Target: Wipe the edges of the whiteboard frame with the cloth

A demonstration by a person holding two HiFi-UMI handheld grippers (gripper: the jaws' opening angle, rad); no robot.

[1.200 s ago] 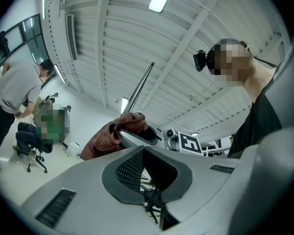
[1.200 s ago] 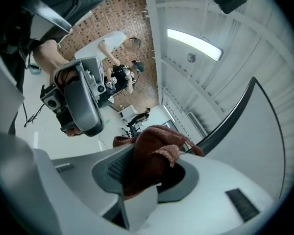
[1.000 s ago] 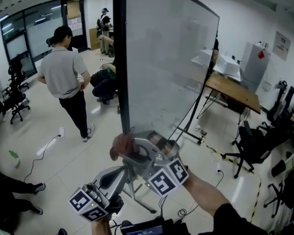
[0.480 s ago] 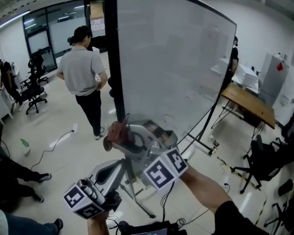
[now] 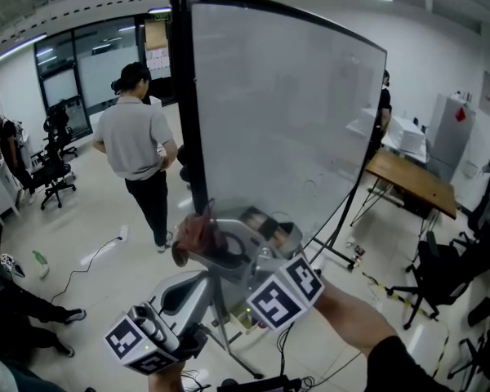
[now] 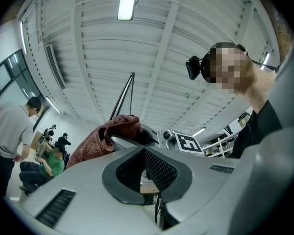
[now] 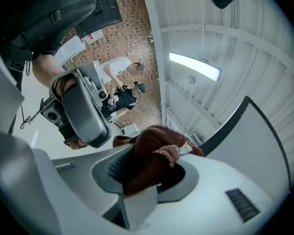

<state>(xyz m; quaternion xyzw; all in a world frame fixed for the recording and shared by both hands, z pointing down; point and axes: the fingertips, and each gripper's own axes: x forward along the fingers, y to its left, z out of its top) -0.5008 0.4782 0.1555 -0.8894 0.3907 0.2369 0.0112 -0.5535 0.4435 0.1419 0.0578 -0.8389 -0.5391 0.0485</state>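
Observation:
The whiteboard stands upright, its black frame (image 5: 187, 121) running down the left side. A reddish-brown cloth (image 5: 196, 233) is pressed to the lower part of that left edge, with my right gripper (image 5: 214, 242) shut on it. In the right gripper view the cloth (image 7: 154, 160) fills the jaws and the black frame (image 7: 245, 115) runs past on the right. My left gripper (image 5: 186, 291) hangs lower and to the left, away from the board. Its jaws are shut with nothing between them (image 6: 146, 174). The left gripper view shows the cloth (image 6: 108, 135) above it.
A person in a grey shirt (image 5: 135, 141) stands left of the board. The board's stand legs (image 5: 233, 341) and cables spread on the floor below. A wooden table (image 5: 410, 180) and black office chairs (image 5: 445, 264) are at the right. A green bottle (image 5: 39, 260) lies on the floor at left.
The head view has tilted up, so the board's top corner now shows. The right gripper and cloth stay at the frame's left edge. The person in grey has shifted.

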